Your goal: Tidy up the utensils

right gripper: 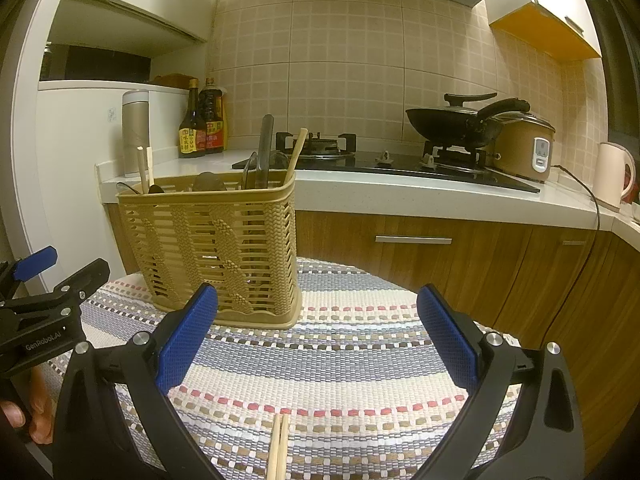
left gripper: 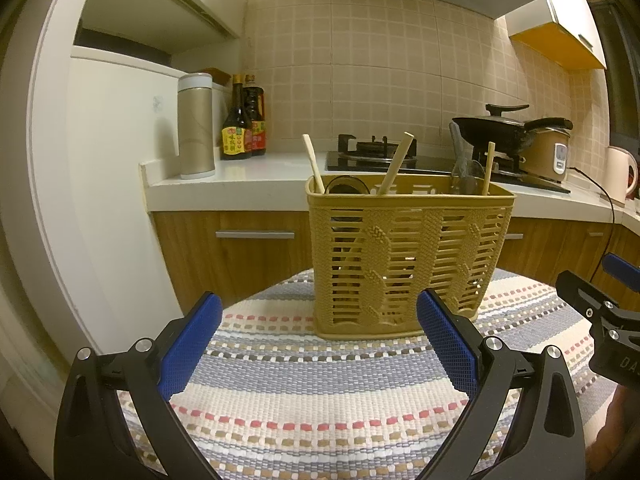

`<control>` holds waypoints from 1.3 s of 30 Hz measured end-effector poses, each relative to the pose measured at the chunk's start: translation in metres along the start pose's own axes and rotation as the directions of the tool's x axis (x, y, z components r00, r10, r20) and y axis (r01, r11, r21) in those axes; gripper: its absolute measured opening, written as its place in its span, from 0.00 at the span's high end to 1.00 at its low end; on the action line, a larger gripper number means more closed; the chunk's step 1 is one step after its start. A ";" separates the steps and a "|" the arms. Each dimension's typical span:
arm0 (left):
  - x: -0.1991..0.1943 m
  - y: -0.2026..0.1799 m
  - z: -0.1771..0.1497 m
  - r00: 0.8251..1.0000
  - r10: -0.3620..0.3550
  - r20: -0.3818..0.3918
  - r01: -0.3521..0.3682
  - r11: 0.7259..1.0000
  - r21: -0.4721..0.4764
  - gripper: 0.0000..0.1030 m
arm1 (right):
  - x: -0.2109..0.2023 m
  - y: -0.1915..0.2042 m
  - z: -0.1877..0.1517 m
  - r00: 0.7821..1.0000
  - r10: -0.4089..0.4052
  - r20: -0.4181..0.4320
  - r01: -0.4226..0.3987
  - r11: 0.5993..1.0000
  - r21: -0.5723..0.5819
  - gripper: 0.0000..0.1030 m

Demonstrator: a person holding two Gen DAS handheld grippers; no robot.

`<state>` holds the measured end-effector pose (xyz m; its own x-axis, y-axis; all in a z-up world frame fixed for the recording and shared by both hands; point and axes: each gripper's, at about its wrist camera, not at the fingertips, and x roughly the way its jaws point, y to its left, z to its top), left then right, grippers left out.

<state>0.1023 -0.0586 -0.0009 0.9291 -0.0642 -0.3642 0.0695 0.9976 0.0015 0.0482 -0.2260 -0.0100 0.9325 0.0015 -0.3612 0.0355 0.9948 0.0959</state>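
Note:
A tan woven-pattern plastic utensil basket (left gripper: 408, 256) stands on a striped mat (left gripper: 320, 392); it also shows in the right wrist view (right gripper: 216, 248). Chopsticks (left gripper: 396, 162), dark spoons and a dark-handled utensil (right gripper: 265, 148) stick up out of it. A pair of wooden chopsticks (right gripper: 279, 446) lies on the mat (right gripper: 360, 360) under my right gripper. My left gripper (left gripper: 318, 316) is open and empty, just in front of the basket. My right gripper (right gripper: 318, 308) is open and empty, to the right of the basket and above the loose chopsticks.
Behind the mat runs a white counter (right gripper: 400, 192) with a gas stove (right gripper: 332, 152), a black wok (right gripper: 456, 120), a rice cooker (right gripper: 524, 144), a kettle (right gripper: 614, 176), sauce bottles (left gripper: 242, 124) and a steel flask (left gripper: 196, 128). Wooden cabinets stand below.

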 end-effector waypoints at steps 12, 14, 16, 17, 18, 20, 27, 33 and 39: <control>0.000 -0.001 -0.001 1.000 -0.012 -0.007 0.012 1.000 -0.003 0.08 | 0.000 0.000 0.000 1.000 0.000 0.000 0.000 1.000 -0.002 0.08; 0.000 0.000 0.000 1.000 -0.013 -0.007 0.013 1.000 -0.003 0.08 | 0.000 0.000 0.001 1.000 -0.001 0.000 0.001 1.000 -0.002 0.08; 0.000 0.000 0.000 1.000 -0.016 -0.009 0.016 1.000 -0.004 0.08 | 0.000 0.000 0.001 1.000 0.001 0.000 -0.001 1.000 -0.001 0.08; 0.001 0.000 0.000 1.000 -0.015 -0.009 0.015 1.000 -0.003 0.08 | 0.000 -0.001 0.000 1.000 0.001 -0.001 -0.001 1.000 0.001 0.08; 0.001 0.000 0.000 1.000 -0.016 -0.010 0.016 1.000 -0.002 0.08 | 0.000 -0.001 0.000 1.000 0.001 -0.002 -0.001 1.000 0.001 0.08; 0.001 0.000 0.000 1.000 -0.019 -0.012 0.019 1.000 -0.002 0.08 | 0.000 -0.001 0.000 1.000 0.002 -0.004 -0.002 1.000 0.002 0.08; 0.001 -0.002 0.000 1.000 -0.023 -0.012 0.023 1.000 -0.003 0.08 | 0.001 -0.001 0.001 1.000 0.004 -0.005 -0.004 1.000 0.001 0.08; 0.001 -0.001 0.000 1.000 -0.026 -0.002 0.026 1.000 0.000 0.08 | 0.001 -0.002 0.001 1.000 0.004 -0.006 -0.004 1.000 0.002 0.08; 0.001 -0.002 0.000 1.000 -0.024 -0.004 0.024 1.000 0.008 0.08 | 0.001 -0.002 0.001 1.000 0.004 -0.007 -0.004 1.000 0.001 0.08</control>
<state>0.1029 -0.0611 -0.0014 0.9258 -0.0877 -0.3676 0.0944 0.9955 0.0004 0.0494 -0.2276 -0.0099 0.9302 0.0060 -0.3670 0.0323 0.9946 0.0982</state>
